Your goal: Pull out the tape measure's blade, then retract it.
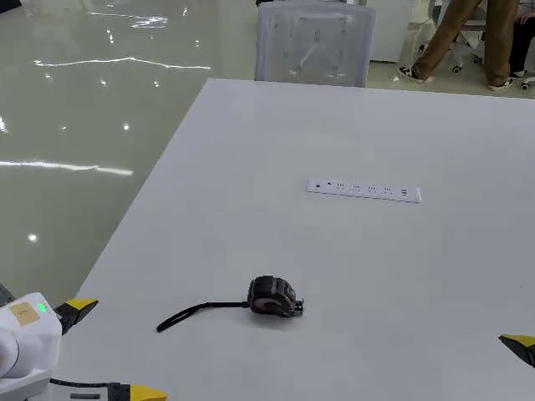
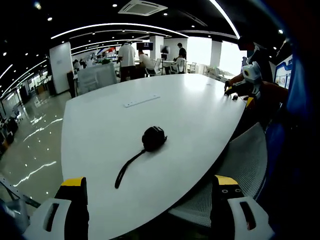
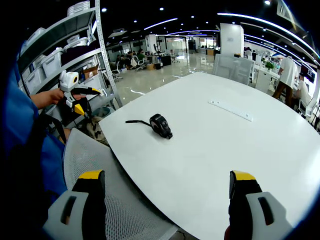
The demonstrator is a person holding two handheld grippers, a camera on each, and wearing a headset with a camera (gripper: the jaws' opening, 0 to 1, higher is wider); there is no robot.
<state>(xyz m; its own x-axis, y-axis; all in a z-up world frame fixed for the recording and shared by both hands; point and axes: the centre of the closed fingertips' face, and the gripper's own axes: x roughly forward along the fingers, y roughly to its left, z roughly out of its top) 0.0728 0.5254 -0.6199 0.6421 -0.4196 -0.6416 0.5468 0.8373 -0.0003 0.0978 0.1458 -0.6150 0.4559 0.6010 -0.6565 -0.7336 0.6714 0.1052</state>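
Observation:
A black tape measure (image 1: 272, 296) lies on the white table (image 1: 351, 134) near its front edge, blade fully inside, its black wrist strap (image 1: 196, 313) trailing to the left. My left gripper (image 1: 113, 349) hovers off the table's front left corner, open, holding nothing. In the left gripper view the tape measure (image 2: 153, 138) lies well ahead of the open left gripper (image 2: 150, 190). A yellow fingertip (image 1: 520, 342) of my right gripper pokes in at the lower right. My right gripper (image 3: 166, 182) is open and clear of the tape measure (image 3: 161, 125).
A white power strip (image 1: 364, 190) lies flat mid-table. A grey chair (image 1: 313, 42) stands at the table's far edge, and a person stands beyond it. A mesh chair back (image 3: 100, 180) sits between the grippers and the table. Glossy floor lies to the left.

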